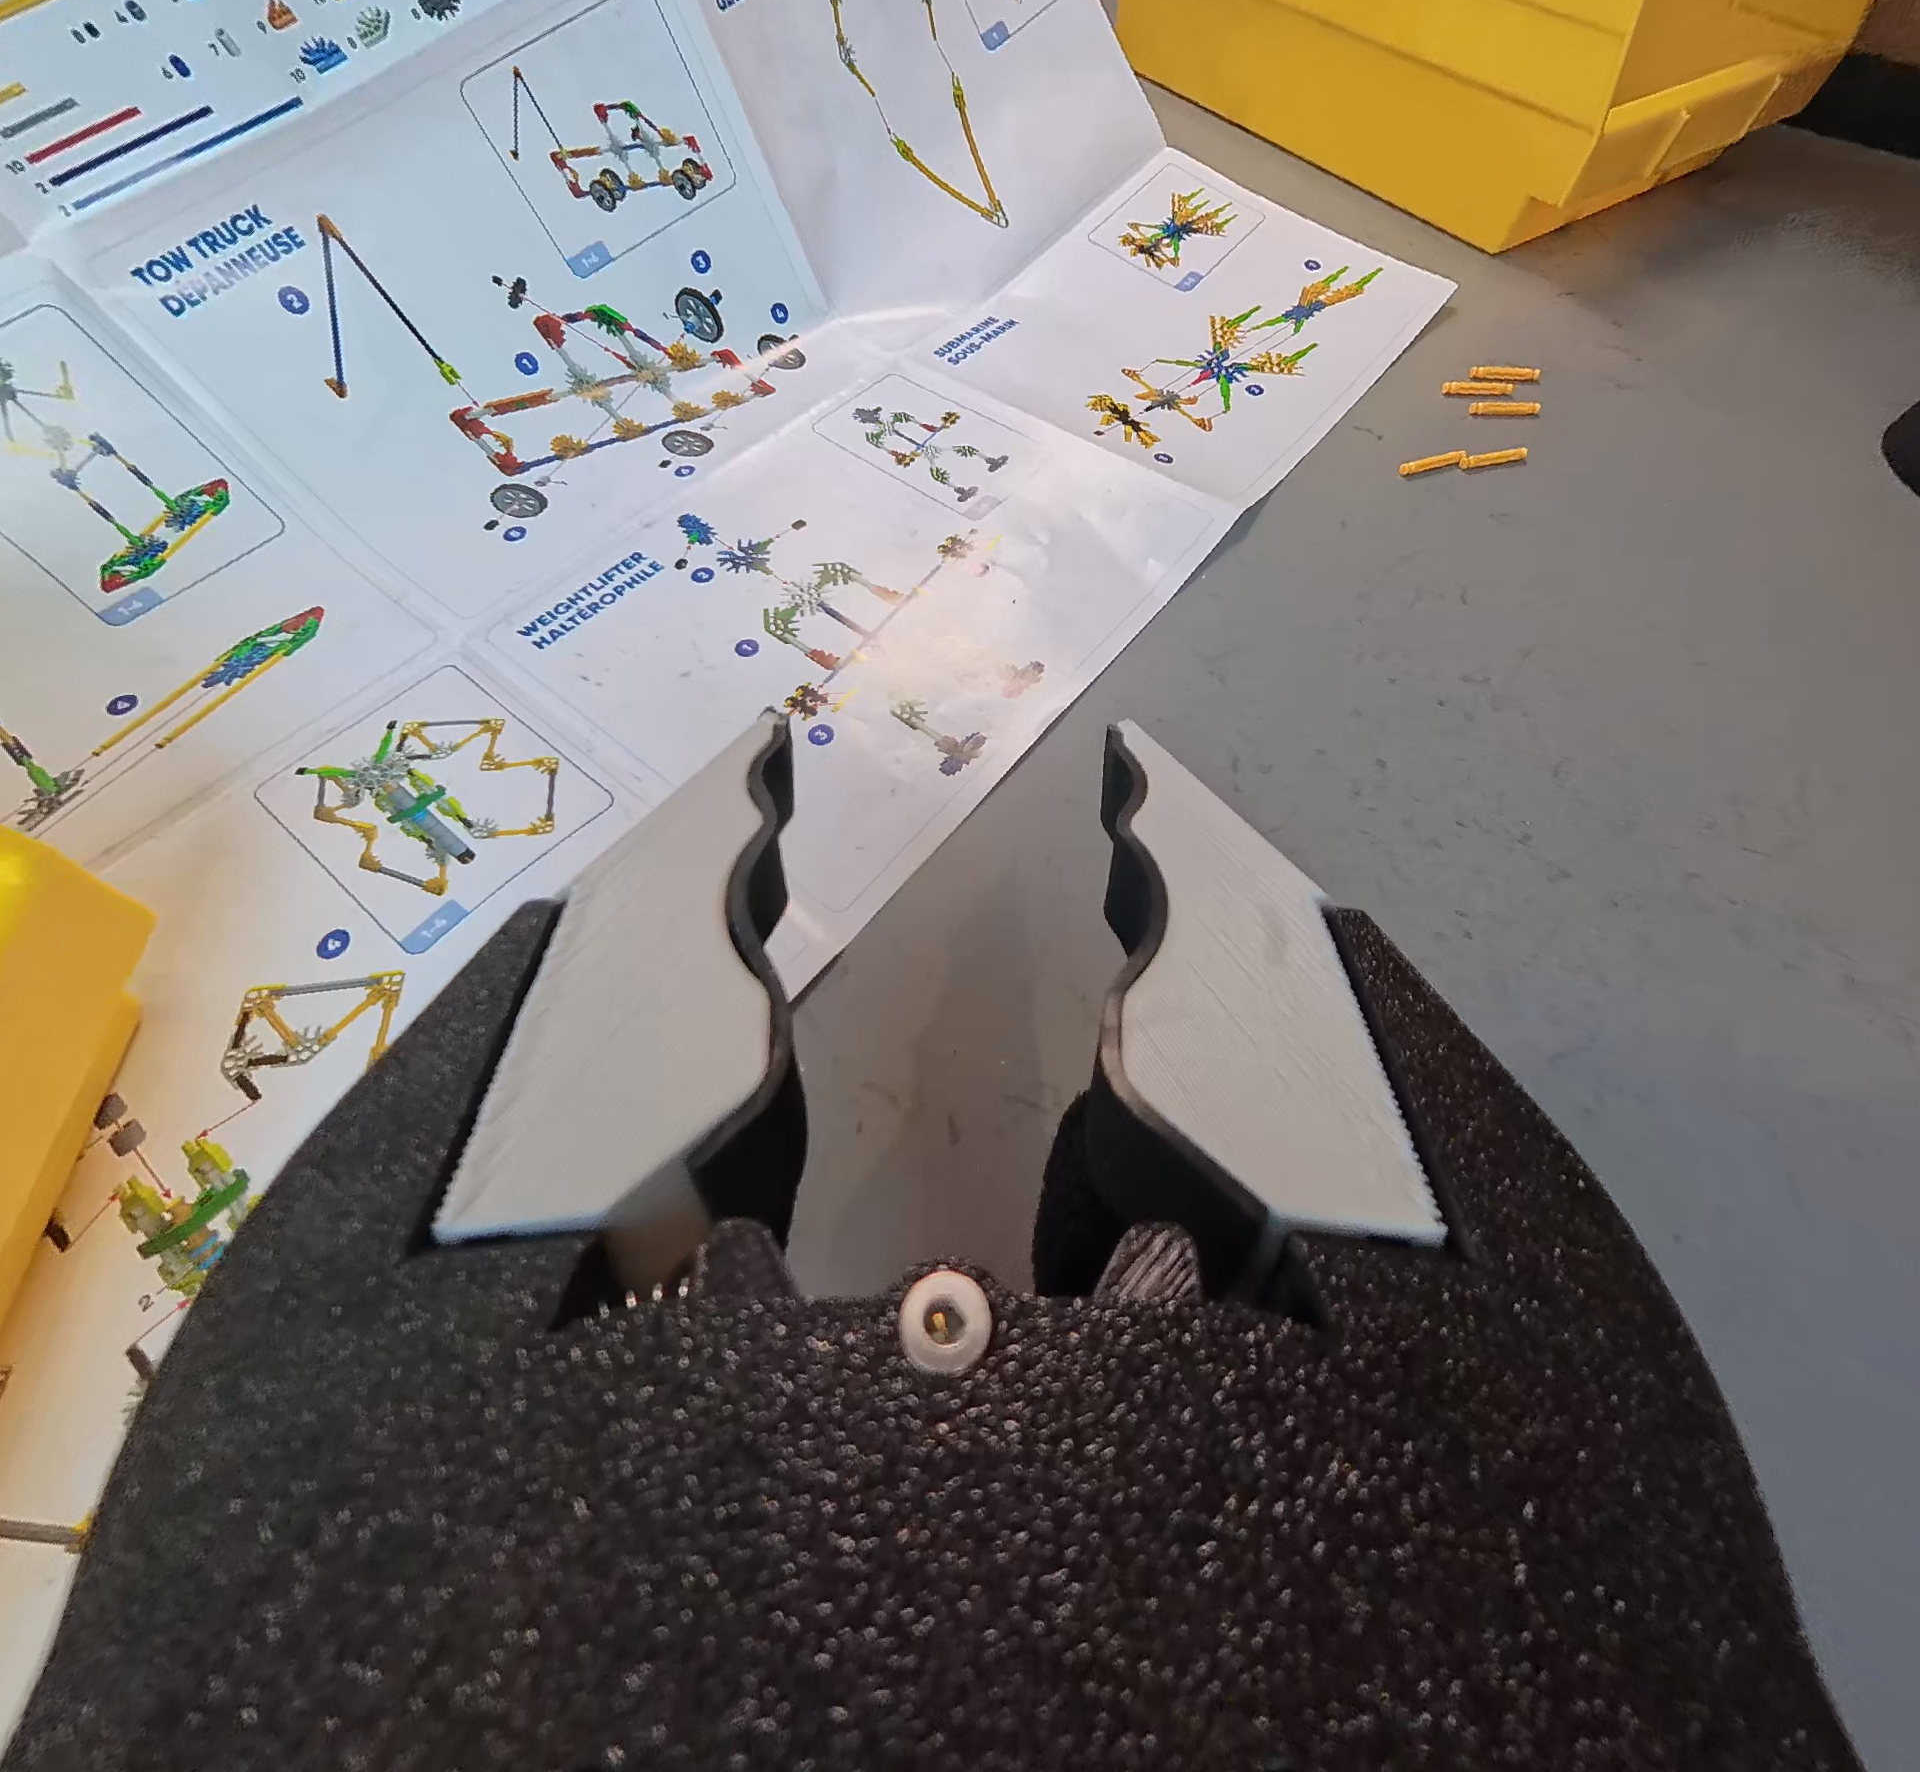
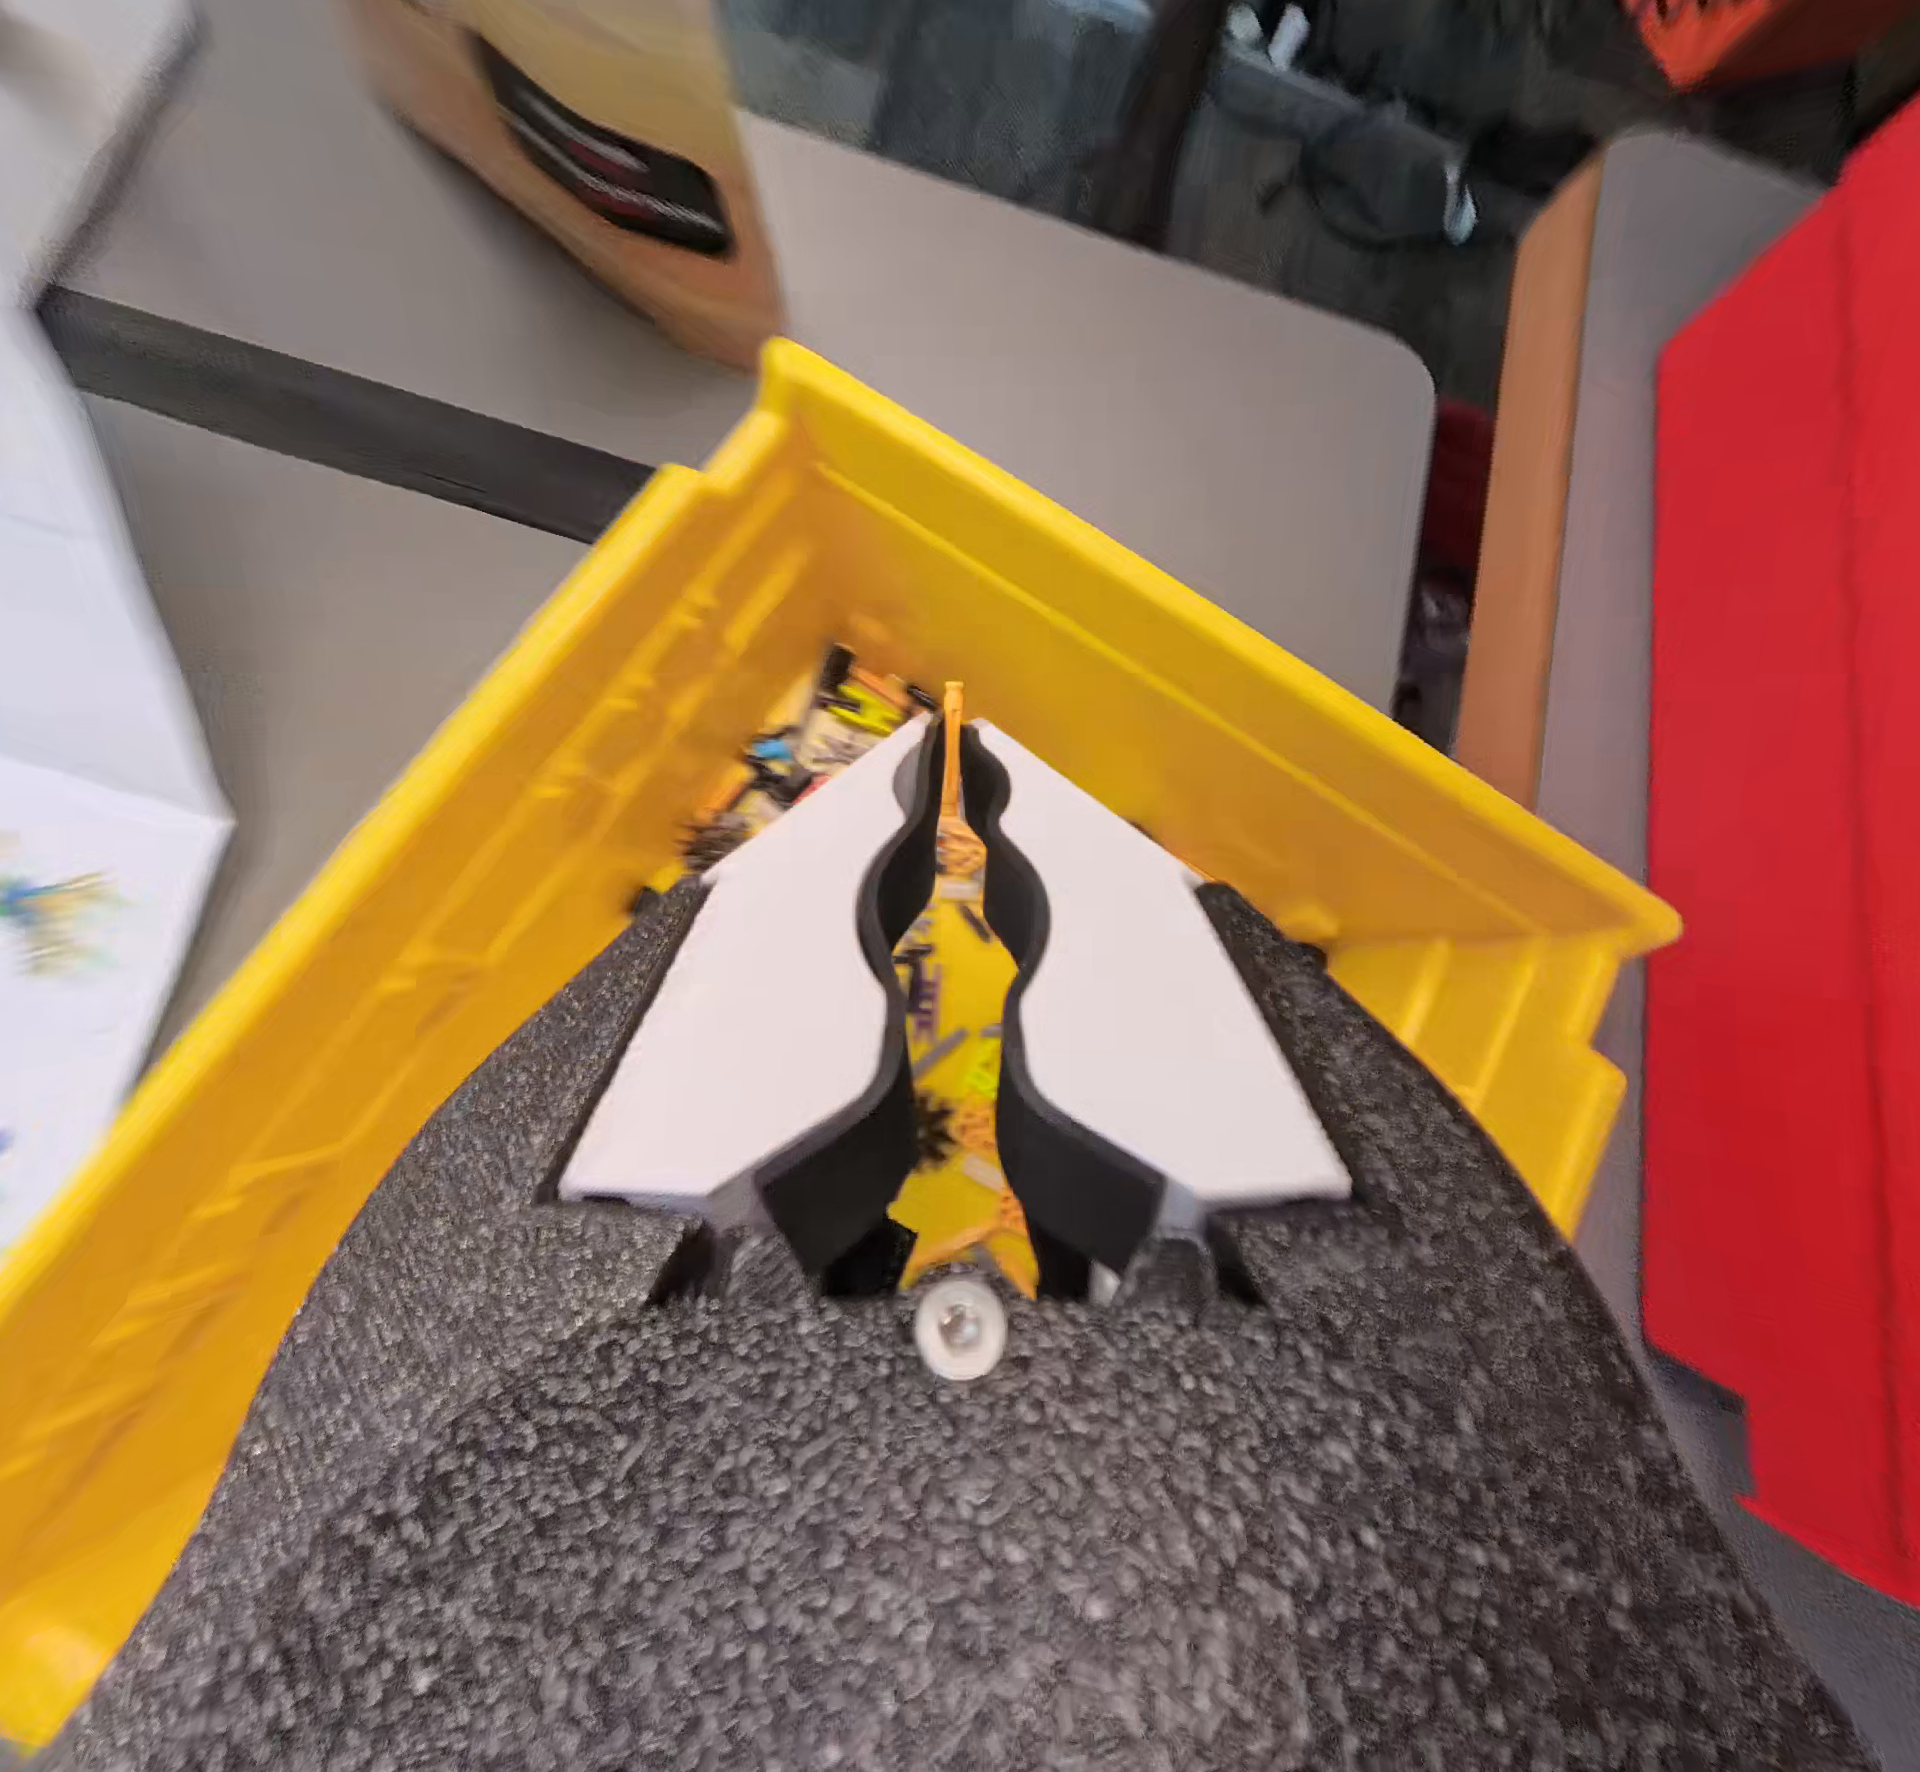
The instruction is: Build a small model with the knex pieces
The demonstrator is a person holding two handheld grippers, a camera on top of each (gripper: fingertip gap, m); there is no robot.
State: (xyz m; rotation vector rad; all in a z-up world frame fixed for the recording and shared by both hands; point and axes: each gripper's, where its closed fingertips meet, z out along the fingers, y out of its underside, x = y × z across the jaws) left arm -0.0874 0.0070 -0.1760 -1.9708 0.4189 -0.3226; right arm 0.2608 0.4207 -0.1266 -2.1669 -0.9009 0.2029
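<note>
My left gripper (image 1: 948, 735) is open and empty, hovering over the grey table (image 1: 1507, 787) at the lower right edge of a large unfolded instruction sheet (image 1: 623, 392). Several short orange rods (image 1: 1486, 392) lie on the table to its far right. My right gripper (image 2: 948, 735) is shut on a thin orange rod (image 2: 952, 746) that sticks out past the fingertips. It hangs over a yellow bin (image 2: 1091, 621) holding several small coloured construction pieces (image 2: 821, 746). The right wrist view is blurred.
A yellow bin (image 1: 1403, 29) stands at the back right in the left wrist view, another yellow bin (image 1: 52, 1047) at the left edge. In the right wrist view a cardboard box (image 2: 582, 112) stands behind the bin and a red bin (image 2: 1797, 683) is at the right. Spacing between my two grippers at the tips: around 55 cm.
</note>
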